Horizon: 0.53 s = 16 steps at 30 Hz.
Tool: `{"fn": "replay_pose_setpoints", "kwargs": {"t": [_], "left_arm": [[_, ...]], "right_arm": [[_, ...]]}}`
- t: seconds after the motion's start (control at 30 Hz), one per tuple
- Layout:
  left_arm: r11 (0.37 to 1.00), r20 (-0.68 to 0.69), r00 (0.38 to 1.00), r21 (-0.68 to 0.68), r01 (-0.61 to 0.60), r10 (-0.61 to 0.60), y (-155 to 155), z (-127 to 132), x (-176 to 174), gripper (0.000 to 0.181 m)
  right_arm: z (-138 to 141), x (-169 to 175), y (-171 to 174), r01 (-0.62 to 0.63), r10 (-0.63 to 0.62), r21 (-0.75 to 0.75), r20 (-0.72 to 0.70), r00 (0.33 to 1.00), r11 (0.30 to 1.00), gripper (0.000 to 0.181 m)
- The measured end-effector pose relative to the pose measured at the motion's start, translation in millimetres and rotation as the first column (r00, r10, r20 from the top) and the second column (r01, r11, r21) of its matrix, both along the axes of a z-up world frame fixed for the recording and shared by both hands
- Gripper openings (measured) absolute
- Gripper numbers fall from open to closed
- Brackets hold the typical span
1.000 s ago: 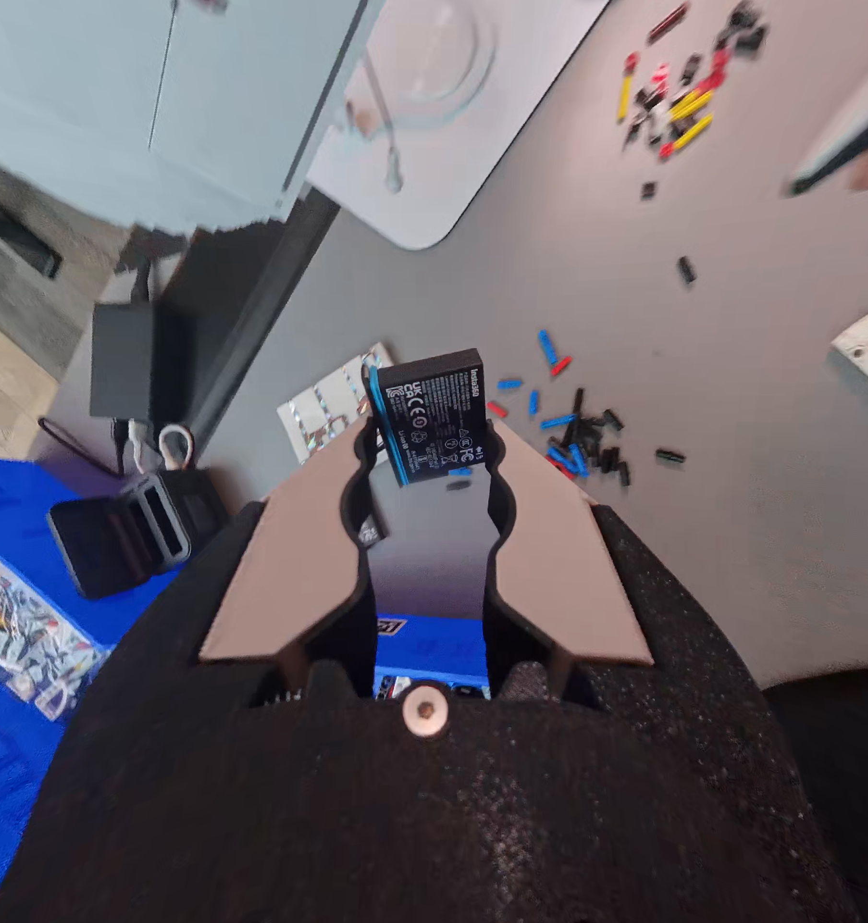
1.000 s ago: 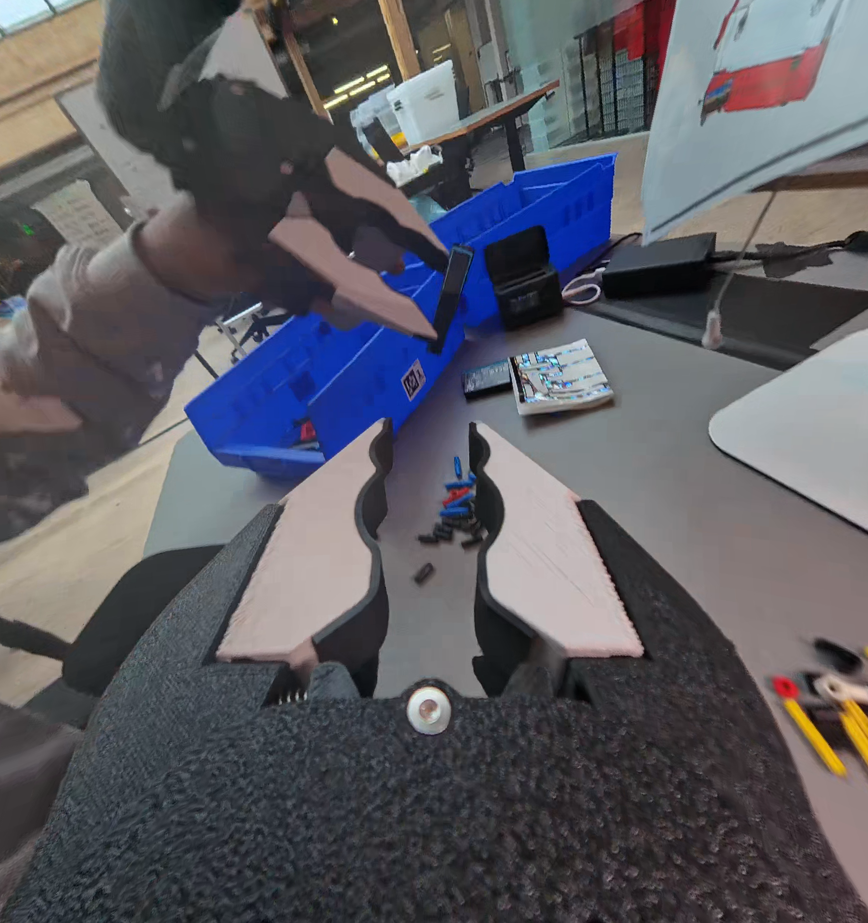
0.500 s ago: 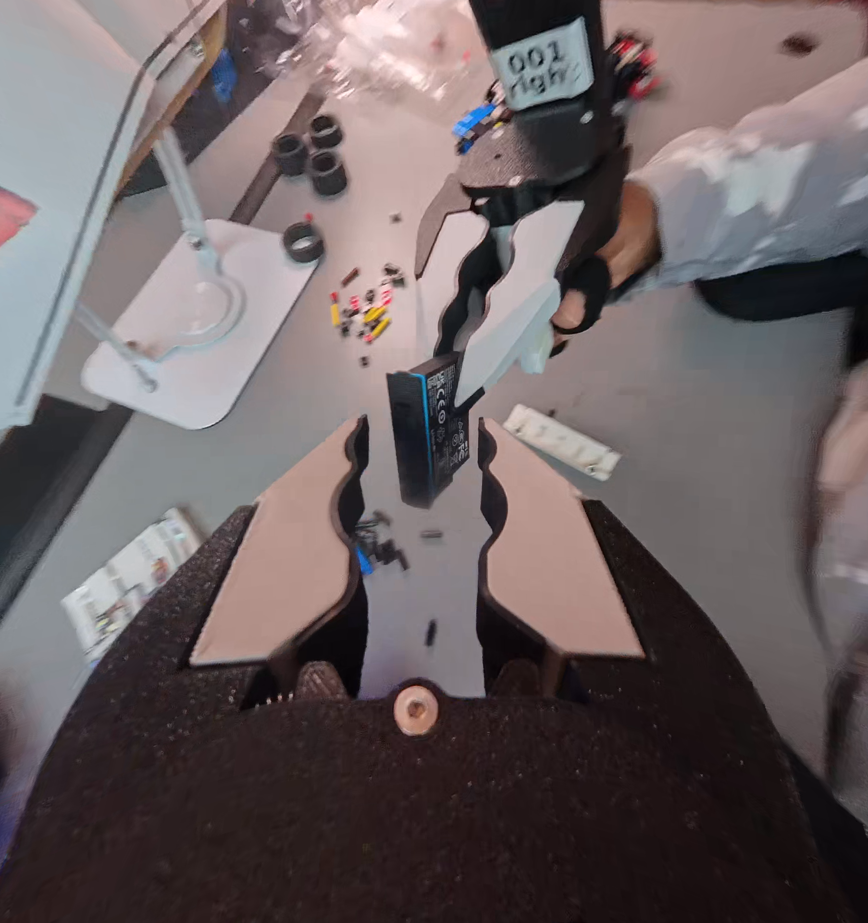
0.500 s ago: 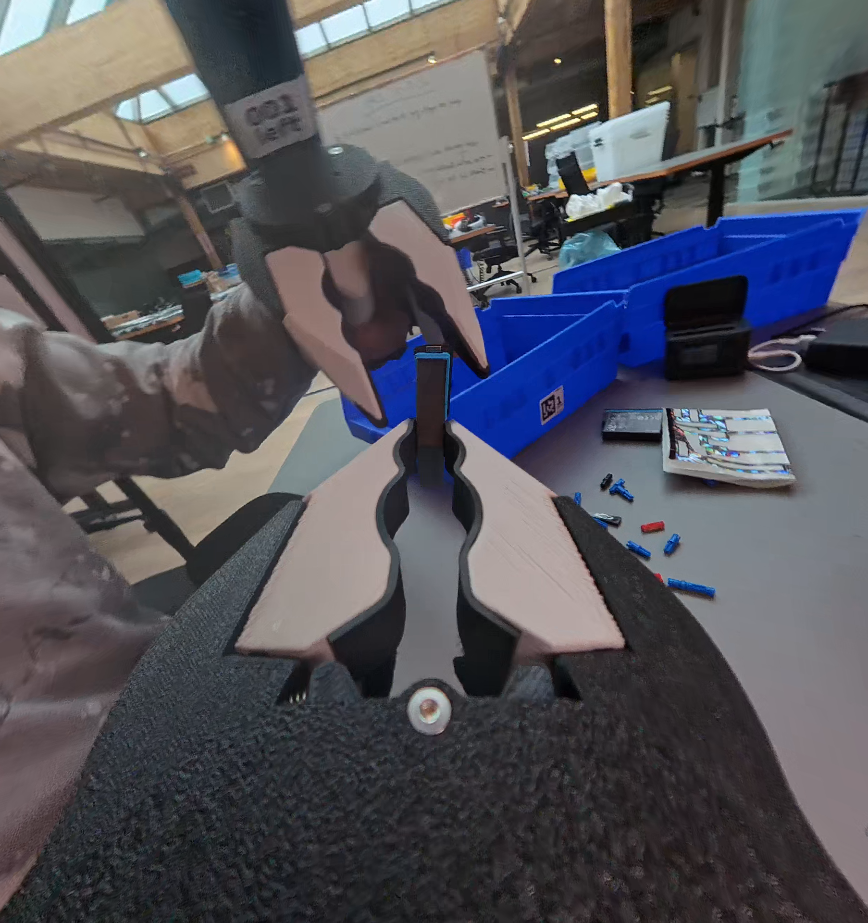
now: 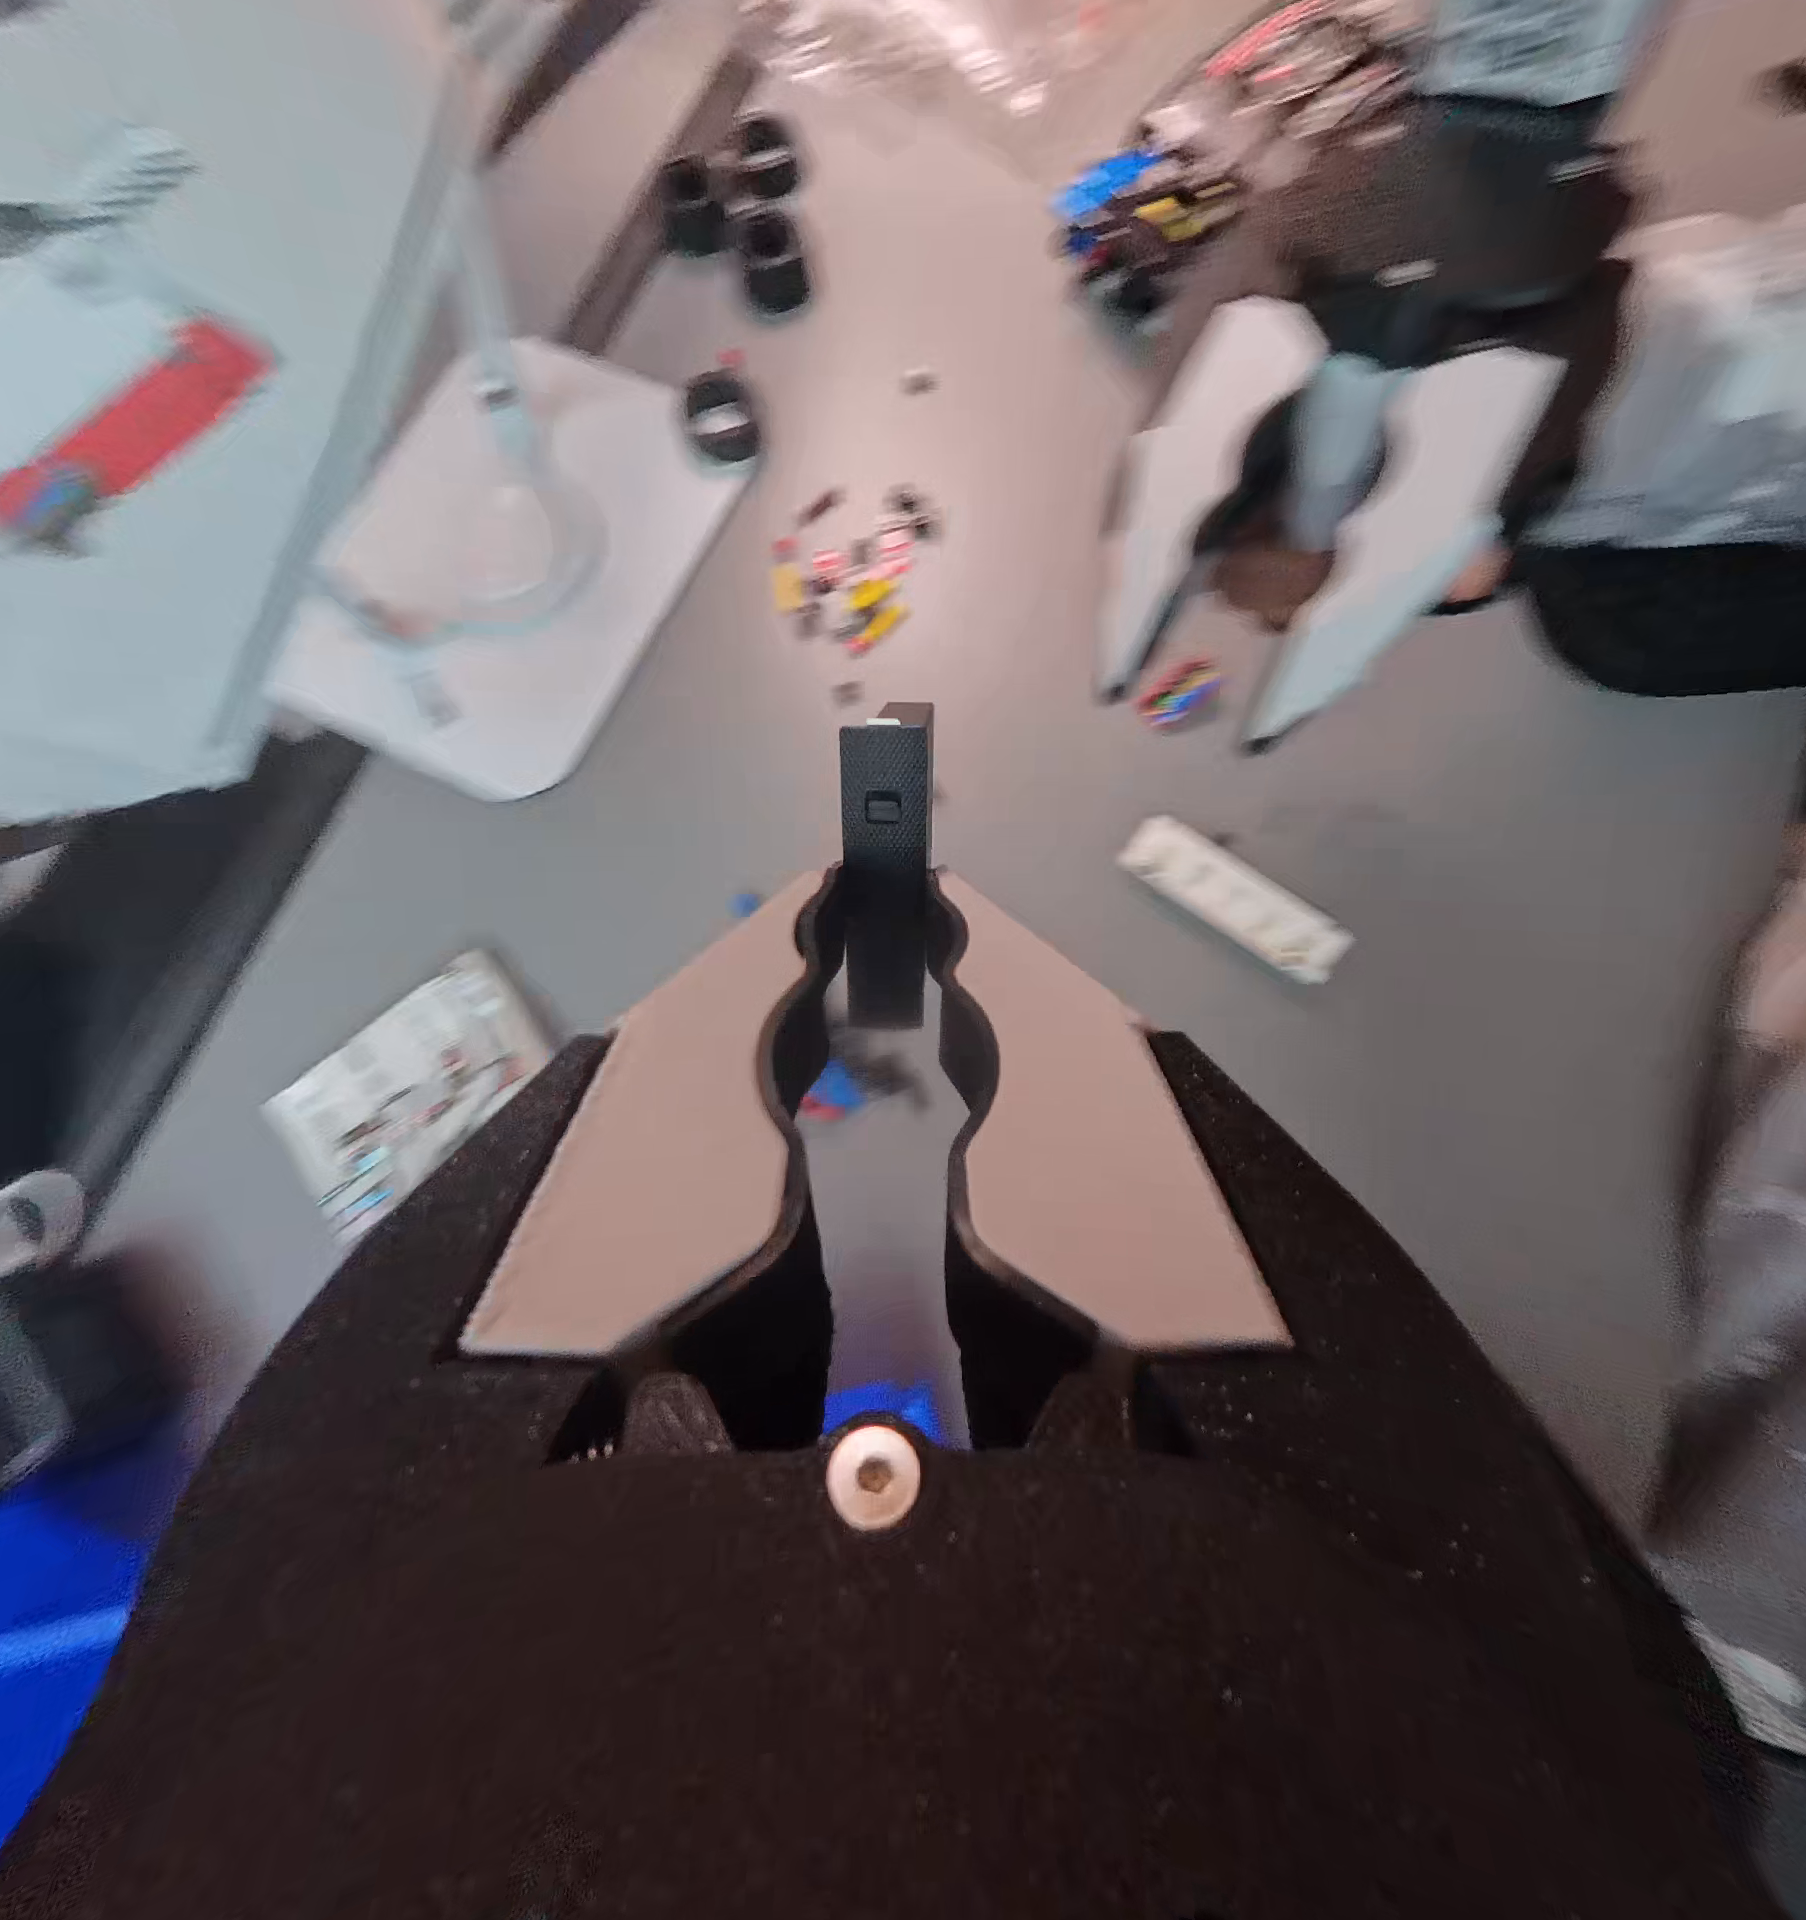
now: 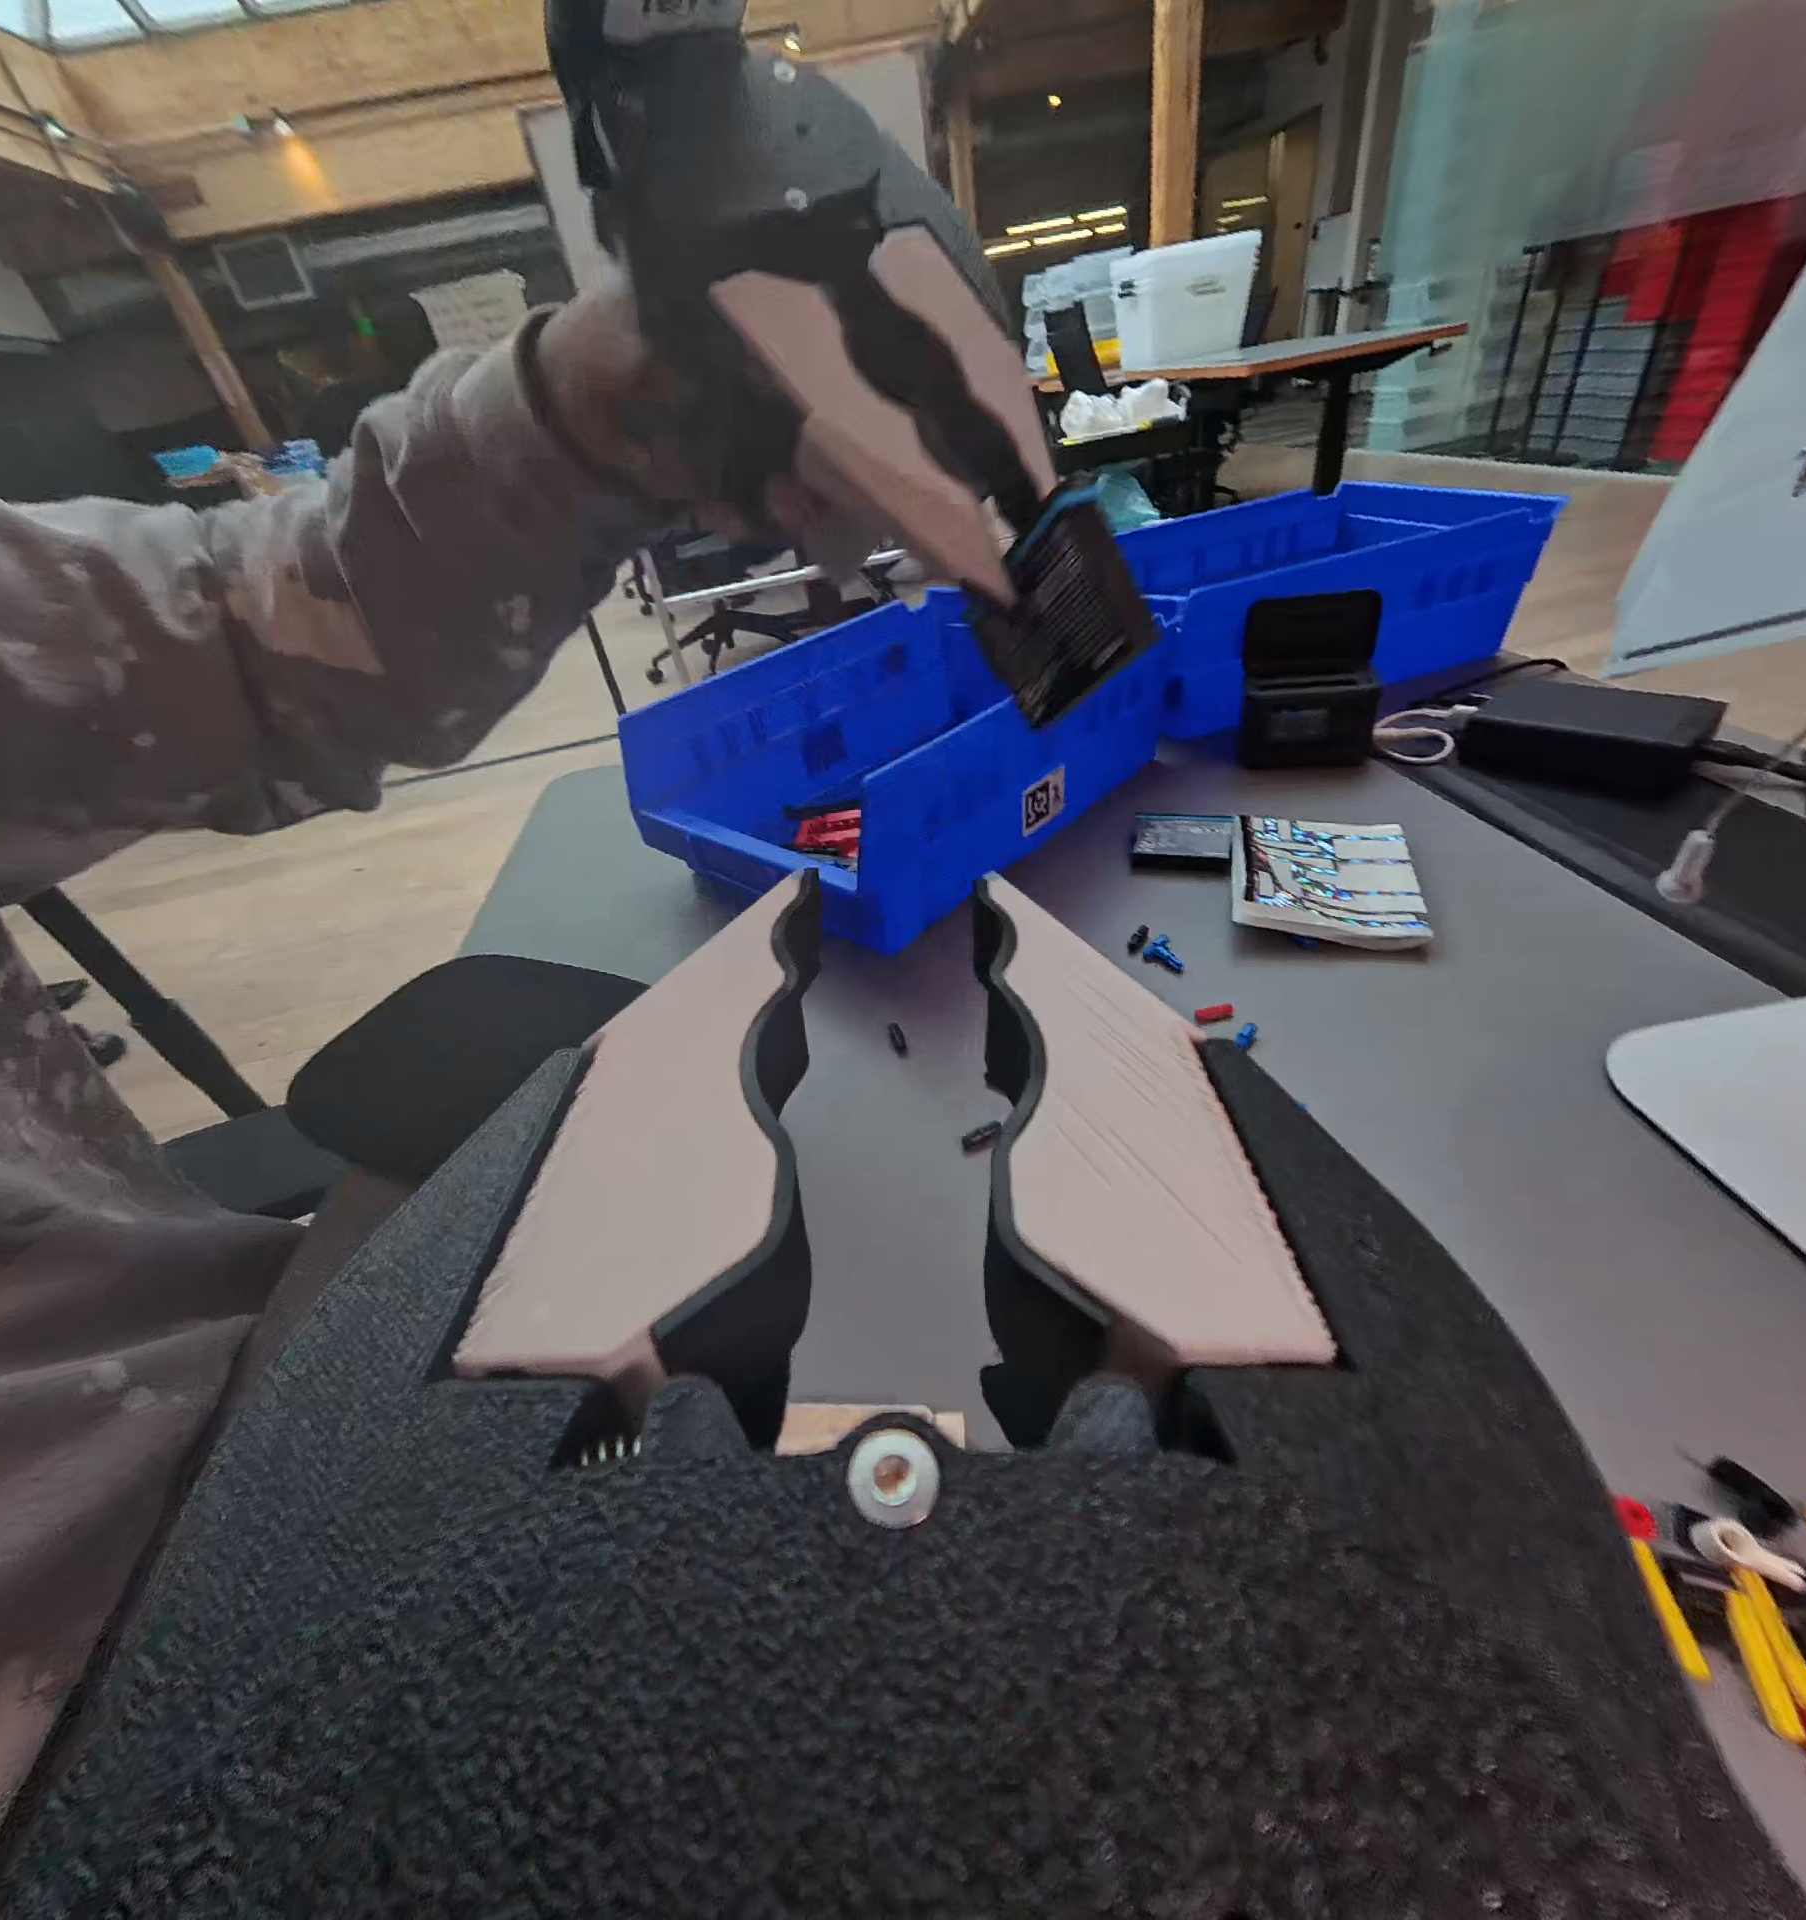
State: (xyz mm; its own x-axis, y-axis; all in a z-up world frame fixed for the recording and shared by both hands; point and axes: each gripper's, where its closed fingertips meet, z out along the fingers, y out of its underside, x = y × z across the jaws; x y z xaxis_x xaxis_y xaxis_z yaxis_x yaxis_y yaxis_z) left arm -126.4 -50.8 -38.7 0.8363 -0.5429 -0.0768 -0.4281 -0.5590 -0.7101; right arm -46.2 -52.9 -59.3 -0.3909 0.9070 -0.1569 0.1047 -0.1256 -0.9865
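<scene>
Black and flat, the battery sits pinched between the tips of my left gripper in the left wrist view. Only its bottom part is squeezed; most of it sticks out past the tips. I think it could twist or slip out, because the hold is so small. It hangs in the air above the gray table. Below lie a booklet, a white strip and little toy pieces, so a dropped battery could land on them. My right gripper shows farther off, its two fingers spread wide with nothing between them. Open table lies between the two grippers, so there is room to move.

Now the right wrist view. My right gripper is spread apart and holds nothing. Its tips are near the front of the blue bin and could bump it if I push ahead. Above the bin the left gripper grips the battery, tilted. A black case with its lid up stands behind, beside a second flat battery and the booklet. The table edge is close on the left, past it a chair, so a fall there would go to the floor.
</scene>
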Motion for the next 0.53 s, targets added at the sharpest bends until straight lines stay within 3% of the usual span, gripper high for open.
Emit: {"fn": "replay_pose_setpoints", "kwargs": {"t": [0.1, 0.23, 0.37, 0.53], "left_arm": [[0.951, -0.174, 0.94, -0.046, -0.306, 0.294, 29, 12, -124, 0.013], [0.79, -0.304, 0.811, -0.224, -0.571, 0.5, 51, -16, -253, 0.013], [0.641, -0.406, 0.721, -0.337, -0.69, 0.562, 63, -70, -322, 0.013], [0.555, -0.426, 0.696, -0.42, -0.718, 0.578, 71, -108, -348, 0.014]], "right_arm": [[-4, 13, 8, 0.05, -0.05, 0.005, 0.015, 0.999, 0.999, 0.029], [-11, 34, 6, 0.081, -0.081, 0.01, 0.02, 0.996, 0.997, 0.029], [-26, 53, 7, 0.117, -0.118, 0.01, 0.052, 0.992, 0.993, 0.027], [-40, 66, 19, 0.152, -0.15, -0.019, 0.07, 0.986, 0.988, 0.023]]}}
